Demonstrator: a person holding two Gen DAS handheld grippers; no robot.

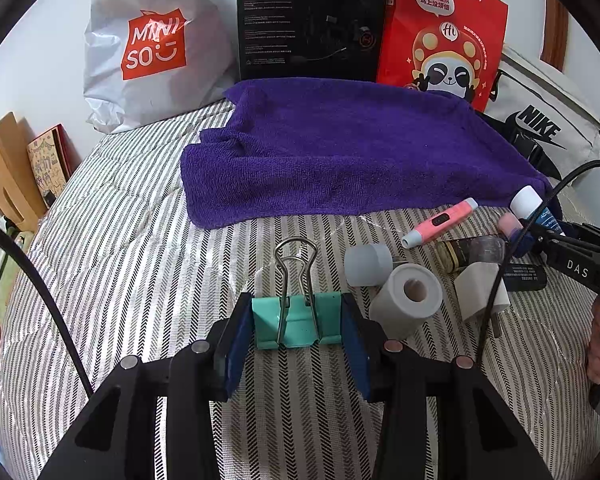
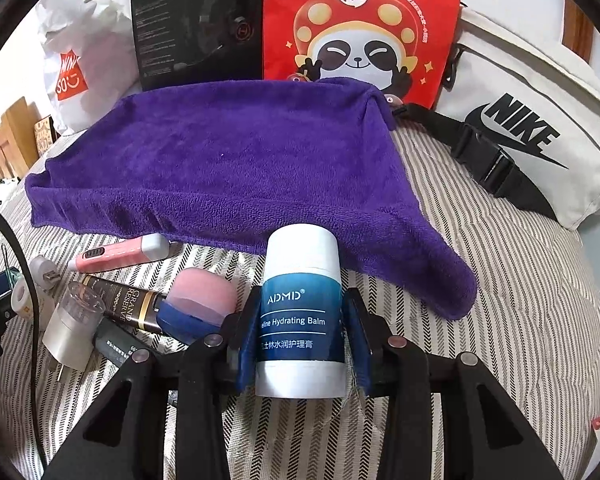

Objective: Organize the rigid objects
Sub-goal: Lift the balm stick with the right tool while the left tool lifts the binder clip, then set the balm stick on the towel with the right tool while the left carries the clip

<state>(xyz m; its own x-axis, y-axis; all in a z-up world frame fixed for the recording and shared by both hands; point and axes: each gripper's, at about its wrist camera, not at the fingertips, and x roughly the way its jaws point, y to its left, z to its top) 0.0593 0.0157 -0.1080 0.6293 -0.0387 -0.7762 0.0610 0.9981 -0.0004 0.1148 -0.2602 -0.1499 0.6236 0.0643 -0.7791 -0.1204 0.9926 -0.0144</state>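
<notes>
— What did we have in hand on the striped bed [image 1: 140,240]?

— Our left claw [image 1: 298,332] clamped a teal binder clip [image 1: 296,320], near of the purple towel [image 1: 340,152]. Our right claw [image 2: 300,336] gripped a white-and-blue balm stick [image 2: 302,312], its cap toward the towel's near edge, a pink-capped bottle [image 2: 204,292] just left.

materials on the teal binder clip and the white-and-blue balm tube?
Teal binder clip: looks like painted sheet metal, matte, with bare shiny wire handles. White-and-blue balm tube: probably plastic, smooth and slightly glossy, under a printed label; can't rule out coated card.
</notes>
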